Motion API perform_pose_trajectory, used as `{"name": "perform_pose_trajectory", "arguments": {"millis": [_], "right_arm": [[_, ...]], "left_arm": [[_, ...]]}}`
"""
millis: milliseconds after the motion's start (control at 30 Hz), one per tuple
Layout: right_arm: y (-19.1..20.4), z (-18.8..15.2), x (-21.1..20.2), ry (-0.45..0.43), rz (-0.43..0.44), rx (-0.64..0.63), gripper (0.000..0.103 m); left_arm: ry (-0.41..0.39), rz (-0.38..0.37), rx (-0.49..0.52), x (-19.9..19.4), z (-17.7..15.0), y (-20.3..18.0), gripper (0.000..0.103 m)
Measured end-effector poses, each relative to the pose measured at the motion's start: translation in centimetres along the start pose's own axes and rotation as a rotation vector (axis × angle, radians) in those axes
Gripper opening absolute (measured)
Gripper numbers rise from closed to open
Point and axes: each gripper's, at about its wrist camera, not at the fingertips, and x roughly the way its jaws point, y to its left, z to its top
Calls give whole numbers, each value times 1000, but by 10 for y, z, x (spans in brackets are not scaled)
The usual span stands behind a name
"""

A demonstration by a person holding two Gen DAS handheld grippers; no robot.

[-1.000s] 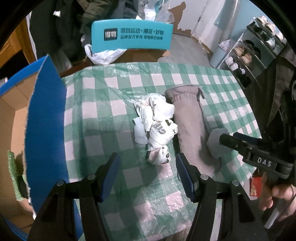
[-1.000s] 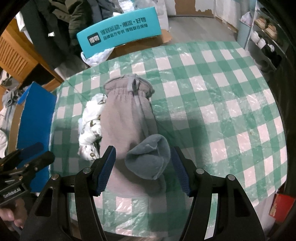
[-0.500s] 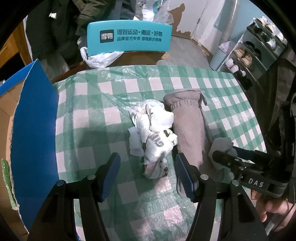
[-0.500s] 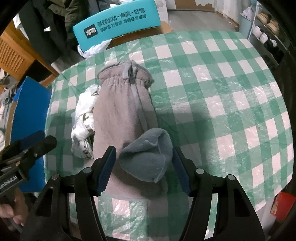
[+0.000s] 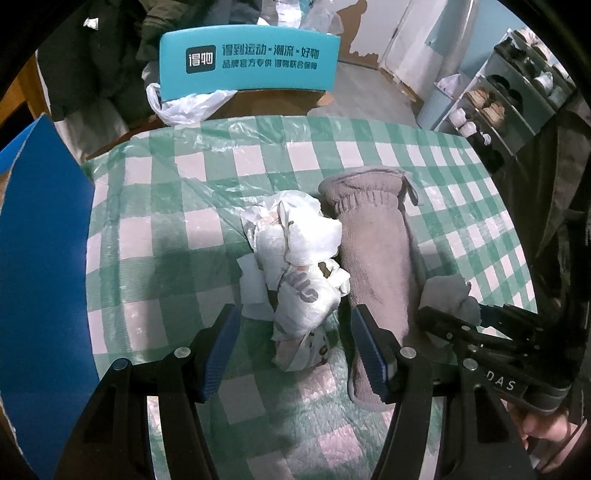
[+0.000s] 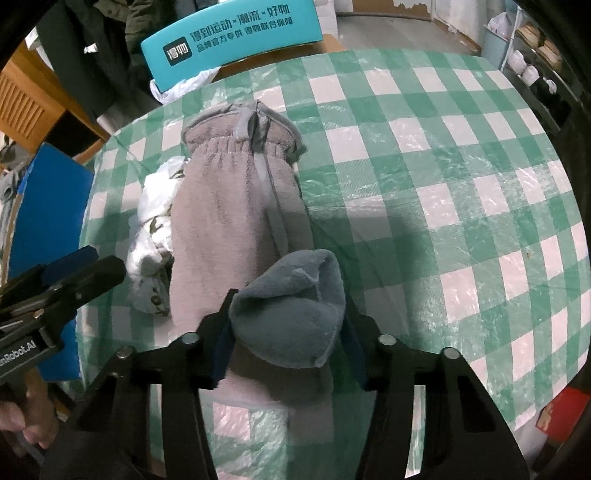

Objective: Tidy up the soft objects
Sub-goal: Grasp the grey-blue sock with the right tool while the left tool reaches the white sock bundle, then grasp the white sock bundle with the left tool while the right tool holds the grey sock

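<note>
A lived-in room of a home: a desk [image 6: 461,155] spread with a green-and-white checked cloth under clear plastic stands amid everyday clutter. Behind it a teal chair back [image 5: 249,61] printed with Chinese lettering (a shopping-brand slogan) carries a white plastic bag [image 5: 184,107], and dark coats [image 5: 96,62] are heaped against the wall. To the right, an open shoe rack [image 5: 517,92] holds rows of footwear beside a pale blue bin [image 5: 437,107]. Peeling paint [image 5: 358,33] marks the far wall, wooden furniture [image 6: 33,99] sits at the left, and a blue-faced cardboard box [image 5: 44,266] stands next to the desk.
</note>
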Motion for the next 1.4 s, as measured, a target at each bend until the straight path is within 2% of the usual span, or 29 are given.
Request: {"name": "perform_pose_trajectory", "arguments": {"millis": [100,300,533,600,767,900,1167,1400], "right_arm": [[1,2,1,-11,-6,-6,39],[-2,5,-5,-34,-6,-3,33],[0,7,-13,-61,-17,-12,33],[-1,7,-16,-64,-7,-7,33],[1,9,-21,-72,14,-1,33],[4,9,-25,-74,19,-6,33],[9,7,-30,-80,26,-16,33],[16,8,-36,-95,28,-37,33]], "left_arm": [[6,-1,-1,5,2,-1,64],[14,-5,-3,13,4,-1,64],[20,-9,14,21,6,-5,62],[25,6,36,23,6,-8,49],[36,29,74,28,5,-15,40],[38,41,99,31,4,-19,40],[65,35,85,41,4,-15,42],[51,26,64,34,3,-12,32]]}}
